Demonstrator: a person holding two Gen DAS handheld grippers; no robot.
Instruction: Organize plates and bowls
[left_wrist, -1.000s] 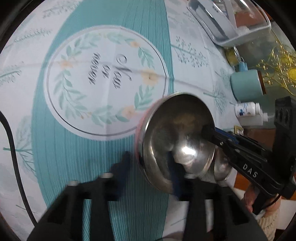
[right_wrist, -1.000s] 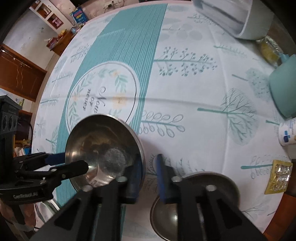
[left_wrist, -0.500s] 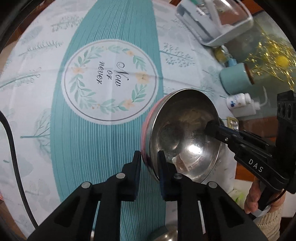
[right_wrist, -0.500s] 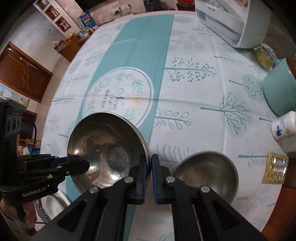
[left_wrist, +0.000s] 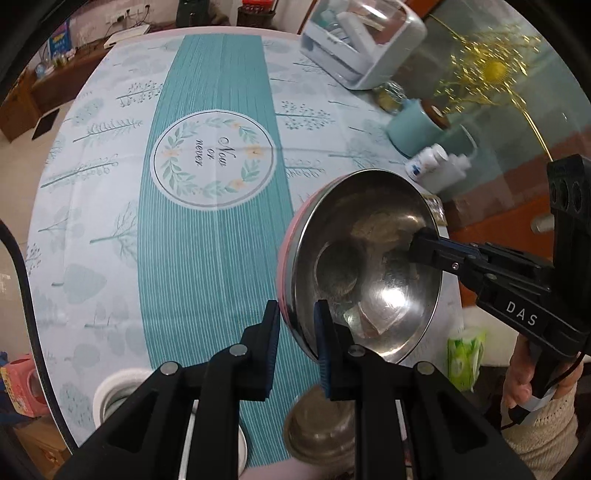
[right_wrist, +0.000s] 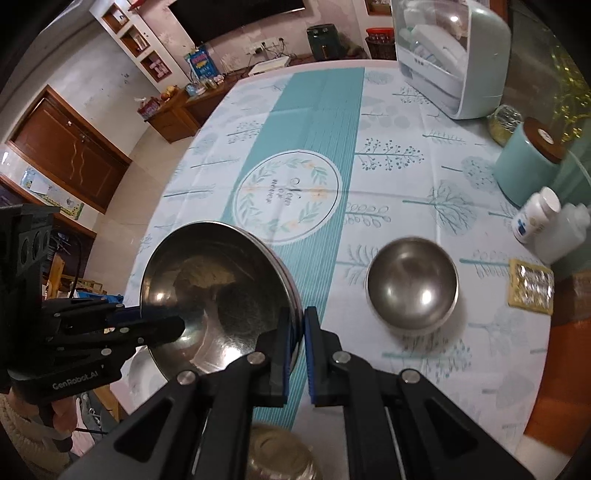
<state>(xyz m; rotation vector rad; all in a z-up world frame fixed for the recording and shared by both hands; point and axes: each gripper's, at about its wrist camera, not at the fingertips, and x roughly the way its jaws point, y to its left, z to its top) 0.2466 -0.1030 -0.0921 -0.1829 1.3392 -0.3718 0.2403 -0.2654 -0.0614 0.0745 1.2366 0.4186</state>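
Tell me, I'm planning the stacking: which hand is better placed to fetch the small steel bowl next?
Right, probably. The small bowl sits beside the right tongs; the left tongs clamp the big bowl on its far side. Both hold it.

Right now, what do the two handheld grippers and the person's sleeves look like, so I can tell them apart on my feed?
Both are black, angular two-finger tools with blue pads and silver pivot screws. The left gripper reads "GenRobot.AI" in white on its body; the right gripper reads "DAS". A black cable loops past the left one, and a thin cable hangs below the right. Each hand emerges from a cream knitted sleeve.
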